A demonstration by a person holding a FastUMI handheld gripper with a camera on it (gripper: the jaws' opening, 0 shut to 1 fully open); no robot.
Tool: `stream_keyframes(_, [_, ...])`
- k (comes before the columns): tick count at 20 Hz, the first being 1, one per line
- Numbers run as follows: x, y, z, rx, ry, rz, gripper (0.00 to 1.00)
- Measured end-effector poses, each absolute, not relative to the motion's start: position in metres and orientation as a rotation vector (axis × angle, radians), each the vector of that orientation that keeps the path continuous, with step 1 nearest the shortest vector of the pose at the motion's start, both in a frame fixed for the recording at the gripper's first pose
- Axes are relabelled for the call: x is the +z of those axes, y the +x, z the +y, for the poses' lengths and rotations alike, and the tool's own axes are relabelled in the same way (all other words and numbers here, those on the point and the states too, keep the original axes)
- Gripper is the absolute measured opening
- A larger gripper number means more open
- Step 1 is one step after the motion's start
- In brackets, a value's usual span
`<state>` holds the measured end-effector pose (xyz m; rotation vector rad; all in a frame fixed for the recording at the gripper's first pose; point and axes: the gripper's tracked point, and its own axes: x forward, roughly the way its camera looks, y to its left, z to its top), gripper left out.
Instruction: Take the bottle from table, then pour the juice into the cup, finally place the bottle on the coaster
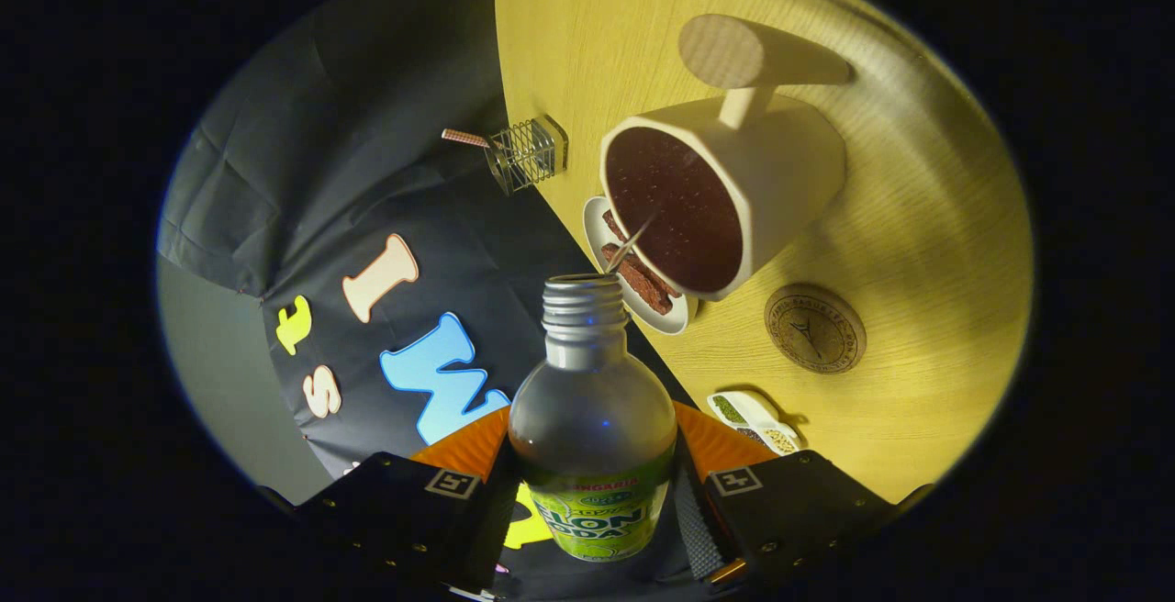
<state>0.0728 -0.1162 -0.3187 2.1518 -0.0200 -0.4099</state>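
My gripper (592,473) is shut on a clear plastic bottle (592,418) with a green label, held between the two fingers. The view is rolled, so the bottle is tilted over the table. Its uncapped neck (582,313) points at a white cup (734,189) with a dark inside (675,207). A thin stream runs from the bottle's mouth into the cup. The bottle looks almost drained. A round brown coaster (814,328) lies on the yellow wooden table (918,244), beside the cup and beyond the right finger.
A small white plate (684,316) with brown sticks sits behind the cup at the table's edge. A wire basket (525,155) stands further along that edge. A wooden cylinder (734,51) lies beyond the cup. A small white dish (757,420) with compartments lies near the right finger.
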Motion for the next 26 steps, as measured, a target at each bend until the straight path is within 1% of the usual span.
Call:
stream_keyframes(12, [-0.323,0.073,-0.119,-0.383,1.996,0.023,0.76])
stream_keyframes(16, [-0.321,0.067,-0.111,-0.35,1.858,0.089,0.76])
stream_keyframes(20, [-0.313,0.063,-0.117,-0.332,1.773,0.093,0.76])
stream_keyframes(22, [-0.313,0.062,-0.112,-0.325,1.678,0.133,0.76])
stream_keyframes(26, [-0.303,0.059,-0.108,-0.27,1.369,0.211,0.76])
